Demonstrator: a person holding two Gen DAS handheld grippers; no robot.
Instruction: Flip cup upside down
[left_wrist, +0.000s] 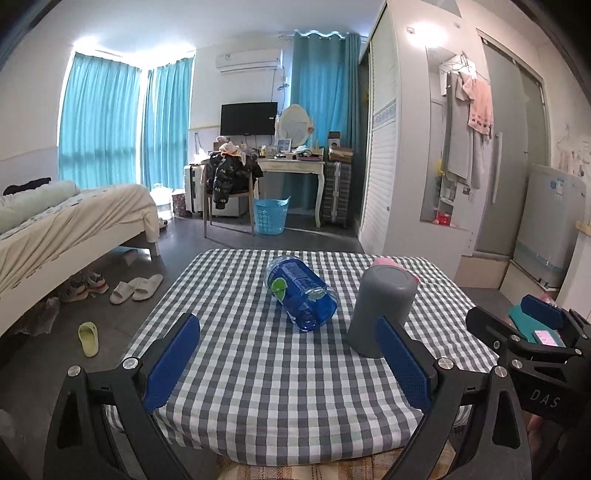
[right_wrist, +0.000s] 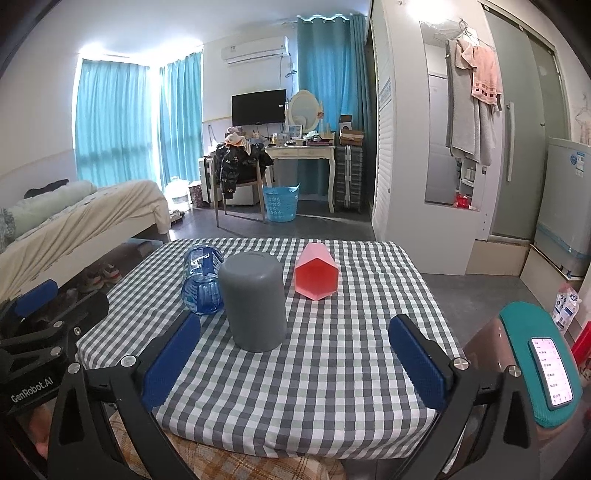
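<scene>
Grey plastic, the cup (right_wrist: 255, 301) stands mouth-down on the checked tablecloth (right_wrist: 332, 332) near the table's middle. Just beside it, toward the left edge, a blue water bottle (left_wrist: 300, 291) lies on its side. A pink faceted cup (right_wrist: 317, 273) lies tipped over nearer the far edge, its opening facing the cameras. Both the left gripper (left_wrist: 288, 356) and the right gripper (right_wrist: 295, 356) hover over the near edge, jaws spread wide, gripping nothing.

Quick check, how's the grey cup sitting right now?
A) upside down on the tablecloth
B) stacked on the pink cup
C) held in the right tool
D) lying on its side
A: the grey cup stands alone on the checked tablecloth, closed base up, with both tools open and empty.
</scene>
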